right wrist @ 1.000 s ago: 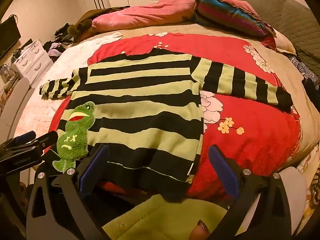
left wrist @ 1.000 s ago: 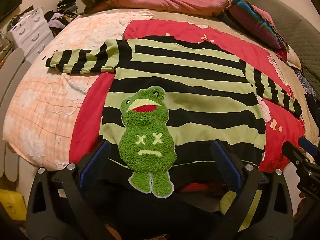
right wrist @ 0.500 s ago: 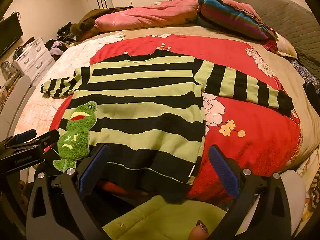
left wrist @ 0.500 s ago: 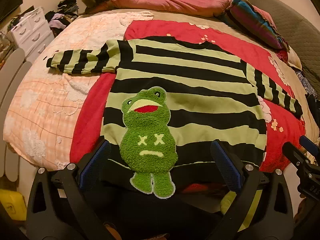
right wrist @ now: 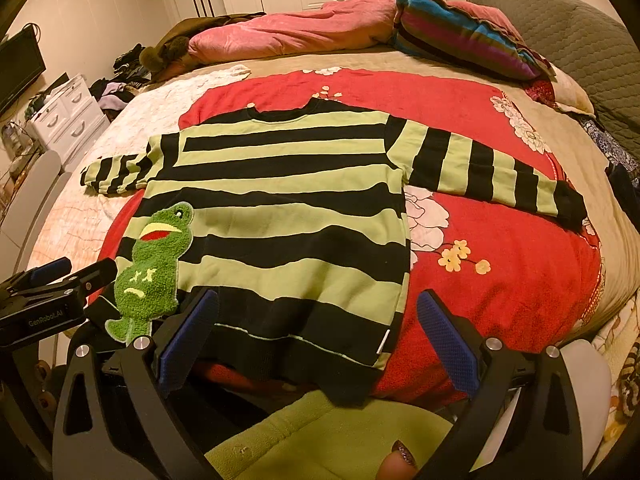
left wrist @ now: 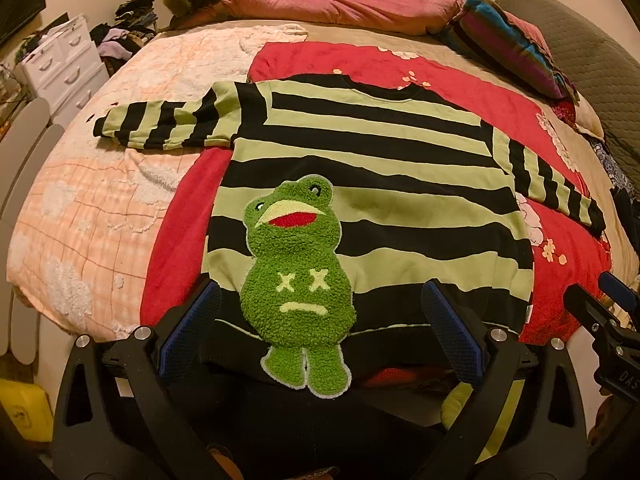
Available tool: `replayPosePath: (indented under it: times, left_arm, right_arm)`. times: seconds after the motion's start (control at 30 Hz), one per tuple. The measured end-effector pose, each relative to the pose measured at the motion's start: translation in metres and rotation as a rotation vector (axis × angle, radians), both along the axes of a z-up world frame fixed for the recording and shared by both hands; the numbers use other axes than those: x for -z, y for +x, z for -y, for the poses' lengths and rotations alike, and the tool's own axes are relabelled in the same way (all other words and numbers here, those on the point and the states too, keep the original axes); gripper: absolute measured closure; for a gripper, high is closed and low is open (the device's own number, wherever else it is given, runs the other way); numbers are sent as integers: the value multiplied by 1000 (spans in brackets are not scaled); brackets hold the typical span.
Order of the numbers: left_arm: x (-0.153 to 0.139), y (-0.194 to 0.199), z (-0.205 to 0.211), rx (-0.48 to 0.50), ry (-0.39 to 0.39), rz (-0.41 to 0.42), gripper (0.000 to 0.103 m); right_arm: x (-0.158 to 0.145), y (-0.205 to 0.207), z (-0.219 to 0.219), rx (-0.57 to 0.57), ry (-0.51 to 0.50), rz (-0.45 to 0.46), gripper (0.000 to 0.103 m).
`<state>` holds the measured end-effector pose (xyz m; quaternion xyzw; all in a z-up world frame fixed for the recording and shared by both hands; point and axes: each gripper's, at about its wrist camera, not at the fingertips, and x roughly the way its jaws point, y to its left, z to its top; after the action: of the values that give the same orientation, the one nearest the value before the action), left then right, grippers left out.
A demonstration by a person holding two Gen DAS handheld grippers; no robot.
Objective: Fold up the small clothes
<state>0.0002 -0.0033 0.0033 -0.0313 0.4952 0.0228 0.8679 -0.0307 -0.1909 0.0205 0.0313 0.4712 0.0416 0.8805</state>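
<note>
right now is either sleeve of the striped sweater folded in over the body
No, both sleeves of the striped sweater lie spread outward on the bed.

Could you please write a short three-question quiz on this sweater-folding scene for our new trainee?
1. True or false: the striped sweater lies spread flat on the bed, both sleeves out to the sides.
2. The frog patch sits nearer which gripper? A) the left gripper B) the right gripper
3. Fill in: both grippers are ____, holding nothing.

Key
1. True: its sleeves extend over the red blanket and the peach quilt.
2. A: the patch lies between the left gripper's fingers in the left wrist view.
3. Open.
</note>
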Motion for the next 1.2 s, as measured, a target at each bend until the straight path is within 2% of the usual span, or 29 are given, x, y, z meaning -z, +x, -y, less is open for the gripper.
replayPosePath:
  times: [0.87, 1.2]
  left_arm:
    - [0, 2, -5, -1, 3, -1, 9]
    - [-1, 9, -5, -13, 13, 13, 9]
  right_arm:
    - [2, 0, -1, 3, -1, -4, 4]
    - [0, 10, 5, 13, -21, 26, 4]
